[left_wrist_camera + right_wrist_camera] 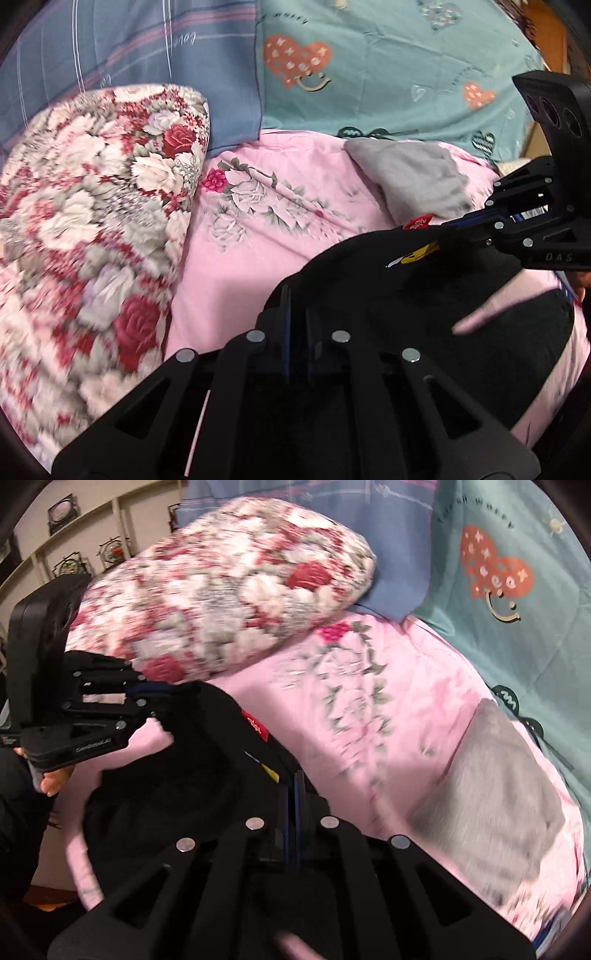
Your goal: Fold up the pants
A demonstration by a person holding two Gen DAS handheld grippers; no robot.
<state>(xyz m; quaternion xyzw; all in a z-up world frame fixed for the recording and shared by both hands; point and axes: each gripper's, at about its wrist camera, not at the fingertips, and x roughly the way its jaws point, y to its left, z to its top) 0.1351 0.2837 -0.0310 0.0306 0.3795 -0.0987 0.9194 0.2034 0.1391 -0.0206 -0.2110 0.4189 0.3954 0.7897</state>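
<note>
Left wrist view: left gripper (295, 291) and right gripper (448, 223) each pinch the black pants (388, 280), held above the pink bedsheet (258, 236); soft, limp, light cloth, best gripped at edge corners.

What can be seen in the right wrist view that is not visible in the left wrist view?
Only the right wrist view shows the wall with framed pictures and the left gripper from outside. Only the left wrist view shows the right gripper from outside. Both show the black pants held by both shut grippers, the floral quilt, the grey cloth and the pink sheet.
</note>
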